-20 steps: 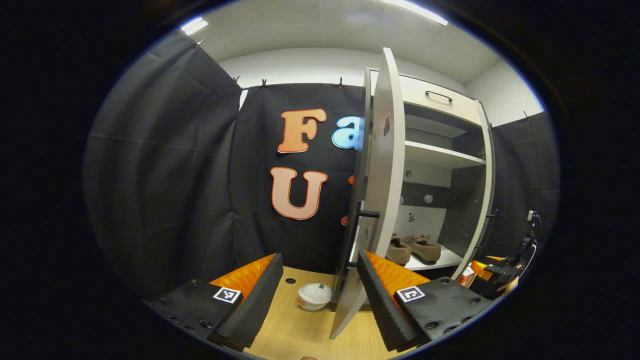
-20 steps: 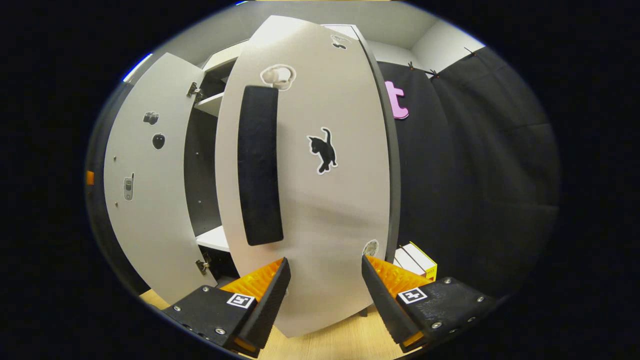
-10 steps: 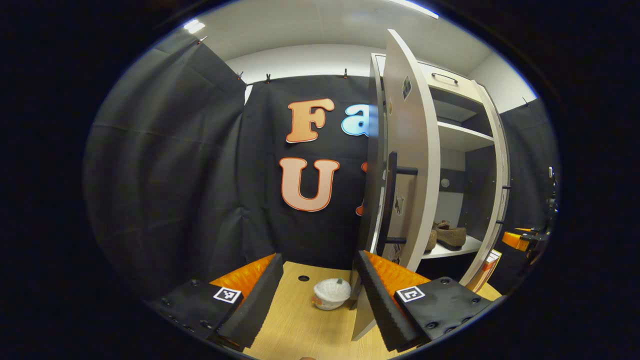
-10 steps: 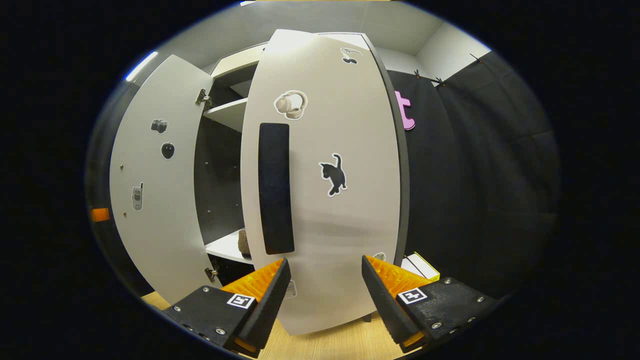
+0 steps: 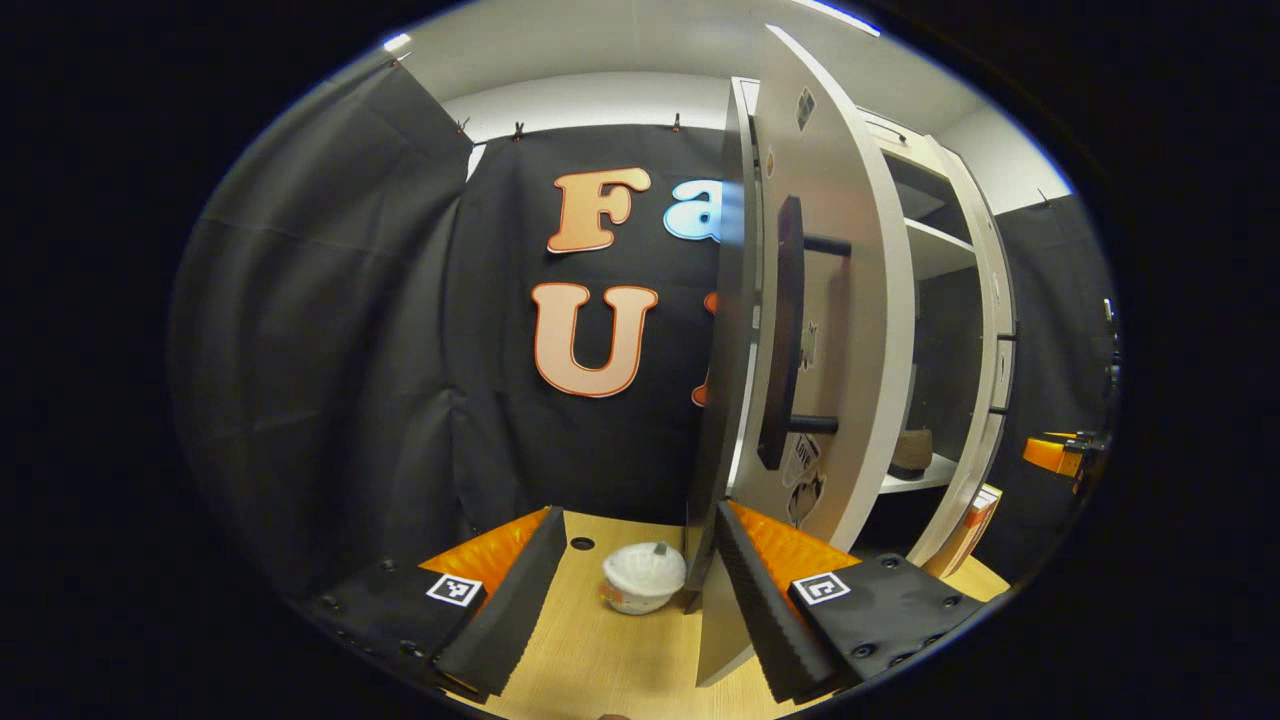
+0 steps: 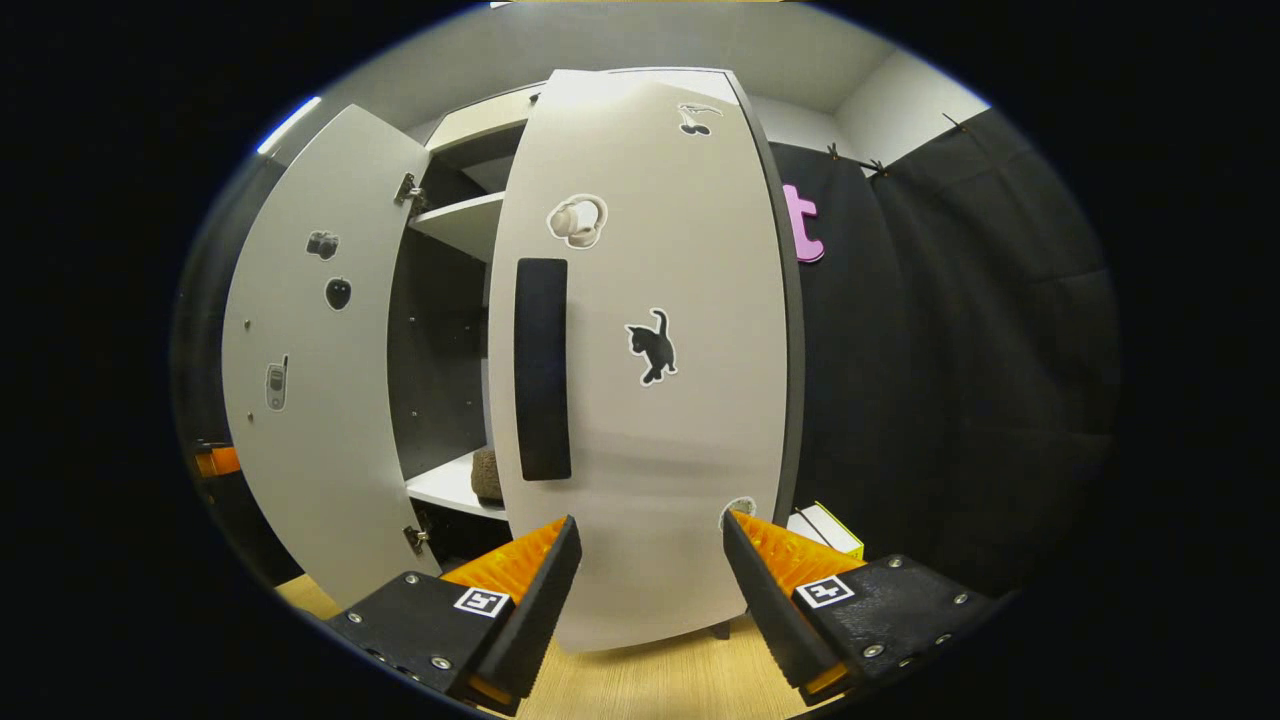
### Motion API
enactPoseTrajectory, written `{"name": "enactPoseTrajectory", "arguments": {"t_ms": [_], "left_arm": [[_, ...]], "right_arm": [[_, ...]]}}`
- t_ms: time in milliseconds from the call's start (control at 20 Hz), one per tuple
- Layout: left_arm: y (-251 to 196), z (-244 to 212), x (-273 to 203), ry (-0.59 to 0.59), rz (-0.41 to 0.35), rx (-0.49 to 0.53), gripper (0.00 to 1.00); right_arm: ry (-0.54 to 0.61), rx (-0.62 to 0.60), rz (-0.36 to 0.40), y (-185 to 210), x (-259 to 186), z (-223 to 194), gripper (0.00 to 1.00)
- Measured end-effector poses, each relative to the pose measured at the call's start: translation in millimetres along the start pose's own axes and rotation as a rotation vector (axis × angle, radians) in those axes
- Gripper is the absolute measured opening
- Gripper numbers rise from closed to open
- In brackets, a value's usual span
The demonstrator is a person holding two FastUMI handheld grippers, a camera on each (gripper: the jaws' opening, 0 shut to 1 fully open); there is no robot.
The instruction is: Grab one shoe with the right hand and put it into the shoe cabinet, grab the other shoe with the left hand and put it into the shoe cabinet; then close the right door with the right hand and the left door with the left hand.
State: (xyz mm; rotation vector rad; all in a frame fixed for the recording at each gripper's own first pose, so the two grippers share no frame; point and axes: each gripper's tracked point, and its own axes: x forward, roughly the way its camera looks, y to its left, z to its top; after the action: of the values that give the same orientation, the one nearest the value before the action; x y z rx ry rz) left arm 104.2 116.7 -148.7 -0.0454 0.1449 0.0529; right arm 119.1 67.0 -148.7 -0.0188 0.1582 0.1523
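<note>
Since the earlier frames, the left door (image 5: 830, 300) has swung further toward shut in the left gripper view, so its outer face and dark bar handle (image 5: 785, 330) now stand just ahead and right of the left gripper (image 5: 640, 585), and it covers more of the shoe cabinet (image 5: 960, 300) interior than before. The two shoes that showed side by side on the lower shelf are reduced to one sliver of a shoe (image 5: 910, 450) past the door edge; the second is hidden. The left gripper's jaws stand wide apart with nothing between them; its right finger lies in front of the door's lower edge, and contact cannot be judged. A white bowl (image 5: 643, 577) sits on the desk (image 5: 600, 660) just ahead, between the fingers. In the right gripper view, the right door (image 6: 650, 400) has moved slightly away from the right gripper (image 6: 650, 585) and sits nearly closed directly ahead, its handle (image 6: 541, 368) up and left. The right gripper is wide open, holding nothing. Through the gap left of that door, part of a shoe (image 6: 487, 475) shows on the shelf; the remainder is cut off.
</note>
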Motion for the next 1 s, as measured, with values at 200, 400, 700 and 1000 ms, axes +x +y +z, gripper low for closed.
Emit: {"name": "enactPoseTrajectory", "arguments": {"t_ms": [200,400,700,1000], "left_arm": [[-17,-9,6,0.011,-0.064,-0.01,0.97],[-22,-8,5,0.005,-0.078,0.006,0.97],[-36,-10,-3,0.016,-0.096,-0.046,0.93],[-67,-11,-8,0.024,-0.147,-0.029,0.99]], "right_arm": [[0.005,-0.003,0.001,-1,-6,-2,0.88],[0.005,0.012,0.002,-1,-13,-4,0.88],[-0.005,0.017,0.017,-2,-25,1,0.88],[-0.015,0.021,0.047,3,-30,1,0.88]]}}
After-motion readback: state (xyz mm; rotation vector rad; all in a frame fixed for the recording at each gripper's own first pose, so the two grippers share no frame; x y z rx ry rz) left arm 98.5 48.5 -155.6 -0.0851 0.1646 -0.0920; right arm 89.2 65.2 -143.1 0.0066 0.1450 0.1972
